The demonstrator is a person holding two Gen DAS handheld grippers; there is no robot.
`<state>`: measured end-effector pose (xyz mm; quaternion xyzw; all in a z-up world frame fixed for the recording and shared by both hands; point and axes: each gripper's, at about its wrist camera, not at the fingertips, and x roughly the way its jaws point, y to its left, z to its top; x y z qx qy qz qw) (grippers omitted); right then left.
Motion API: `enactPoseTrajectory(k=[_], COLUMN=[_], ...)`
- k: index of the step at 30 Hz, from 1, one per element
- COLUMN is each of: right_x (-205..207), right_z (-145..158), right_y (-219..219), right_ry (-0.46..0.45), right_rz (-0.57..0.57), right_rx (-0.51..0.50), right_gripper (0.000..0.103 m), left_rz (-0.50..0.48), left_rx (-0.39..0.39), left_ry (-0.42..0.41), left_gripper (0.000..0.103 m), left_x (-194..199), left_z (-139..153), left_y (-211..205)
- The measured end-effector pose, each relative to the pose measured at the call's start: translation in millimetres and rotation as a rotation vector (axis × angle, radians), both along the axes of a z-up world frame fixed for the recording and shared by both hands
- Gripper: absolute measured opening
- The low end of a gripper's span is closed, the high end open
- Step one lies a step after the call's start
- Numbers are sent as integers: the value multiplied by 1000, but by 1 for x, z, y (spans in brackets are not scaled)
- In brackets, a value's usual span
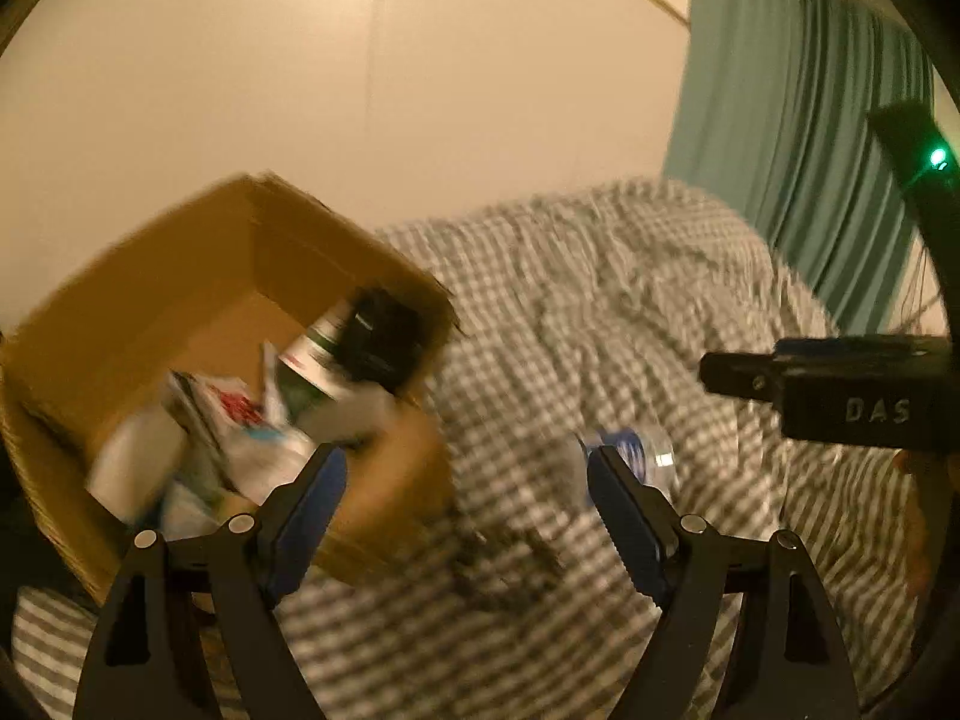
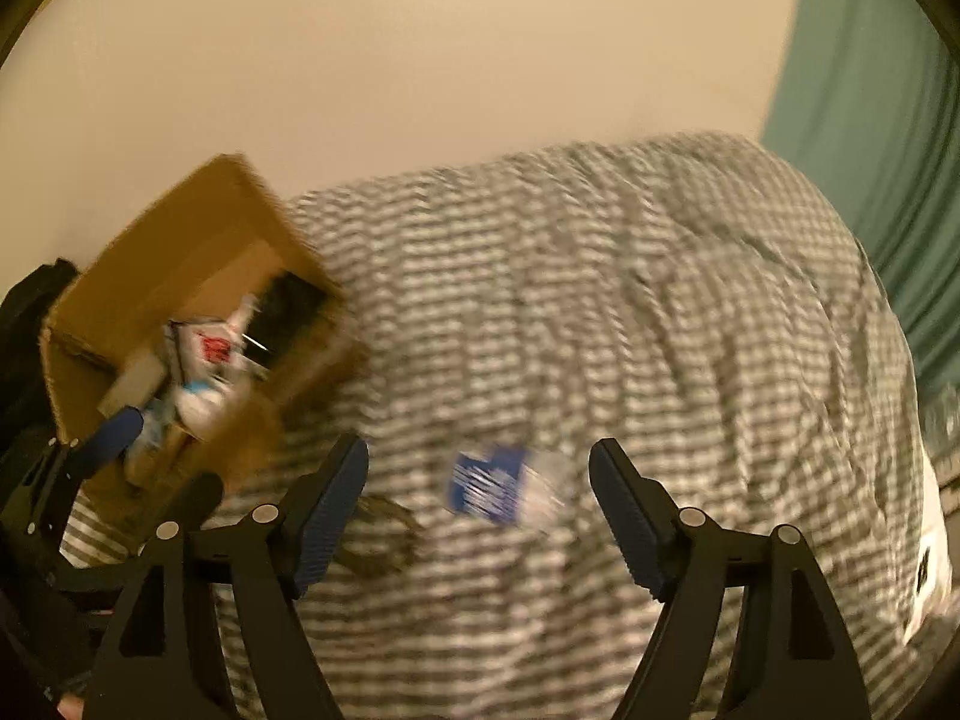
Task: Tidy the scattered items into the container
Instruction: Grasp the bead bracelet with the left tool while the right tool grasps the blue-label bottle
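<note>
On a bed spread with a grey-and-white checked cover (image 2: 600, 300), against a cream wall (image 2: 420, 60) and a teal curtain (image 2: 870, 120), we come to the blue-labelled plastic bottle (image 2: 498, 486) that lies on its side, well clear of the cardboard box (image 1: 180, 276). Our right gripper (image 2: 478, 483) stands spread apart and empty, the bottle lying on the cover ahead between its two fingers, though we cannot tell through the blur whether they have reached it. Our left gripper (image 1: 467, 483) is likewise spread wide with nothing in it, its left finger over the near corner of the box.

The risks, as we judge them: a round bottle on soft bedding may roll or skate off if one pad meets it first, and thin plastic could buckle or squirt out under a hard squeeze. With both hands so close, the grippers could knock together, or the left could nudge the box across the yielding cover.

The box sits open-topped and already part filled: a white packet with red print (image 1: 237, 405), a green-and-white can or bottle (image 1: 318, 354), a dark object (image 1: 384, 336) at the far corner, and pale items we cannot identify.
</note>
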<state>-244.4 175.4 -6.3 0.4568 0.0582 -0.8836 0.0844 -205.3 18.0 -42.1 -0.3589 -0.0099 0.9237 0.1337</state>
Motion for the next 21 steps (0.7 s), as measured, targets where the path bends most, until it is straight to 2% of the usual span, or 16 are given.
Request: enactPoseTrajectory(k=[6, 10, 11, 12, 14, 17, 21], right_x=[5, -13, -16, -20, -27, -34, -44], right_z=[-47, -83, -90, -96, -107, -119, -133], right_y=[43, 47, 43, 39, 28, 13, -2], right_ry=[-6, -78, -86, -91, -99, -104, -99], right_rz=[-63, -72, -65, -58, -50, -38, -47], right_rx=[3, -58, -66, -69, -67, -86, -15], right_gripper=[76, 76, 77, 82, 90, 91, 96], left_rz=[-29, -24, -22, -23, -23, -12, 5], left_rx=[-39, -113, -110, -91, -24, 33, 60], left_ry=[-139, -208, -226, -252, -289, -270, -264], left_gripper=[85, 85, 85, 85, 85, 85, 85], left_x=[7, 1, -1, -3, -7, -7, -9], left_z=[-64, -107, -117, -125, -138, -142, -144], left_y=[43, 46, 45, 42, 36, 30, 22])
